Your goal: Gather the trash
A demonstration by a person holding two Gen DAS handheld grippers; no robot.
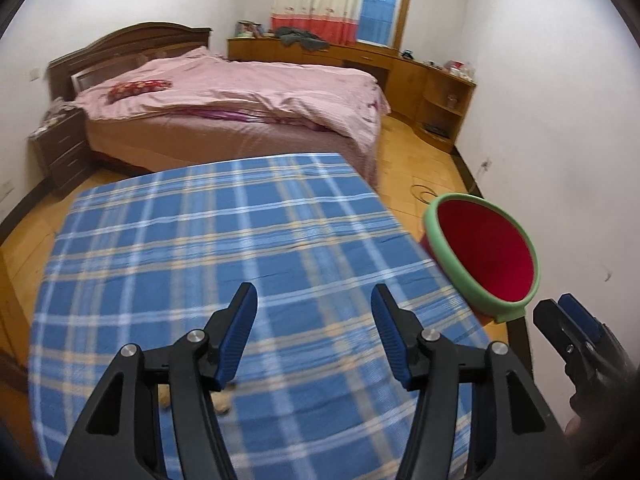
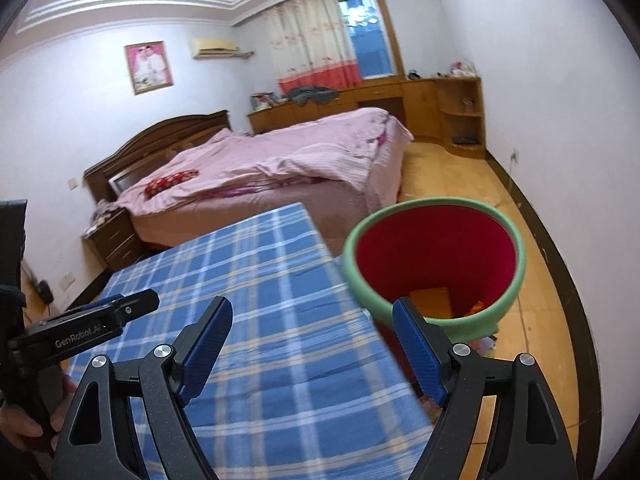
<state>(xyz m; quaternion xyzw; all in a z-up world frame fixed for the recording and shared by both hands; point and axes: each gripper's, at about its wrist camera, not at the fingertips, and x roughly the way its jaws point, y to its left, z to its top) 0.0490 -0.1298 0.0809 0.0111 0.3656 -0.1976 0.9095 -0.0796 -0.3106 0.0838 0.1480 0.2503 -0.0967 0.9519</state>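
Tan crumpled scraps (image 1: 222, 402) sit half hidden under the wide-open, empty left gripper (image 1: 314, 336), so a grab could miss or snag the blue checked tablecloth (image 1: 224, 248), while the wide-open, empty right gripper (image 2: 312, 350) hovers near the red bin with the green rim (image 2: 434, 264).

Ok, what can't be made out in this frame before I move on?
- Tan scraps on the checked tablecloth: left wrist view, half hidden behind the left gripper, blurred.
- Trash bin contents: right wrist view, right gripper finger covers part; orange bits too small to identify.
- Bin base: hidden by the table edge.
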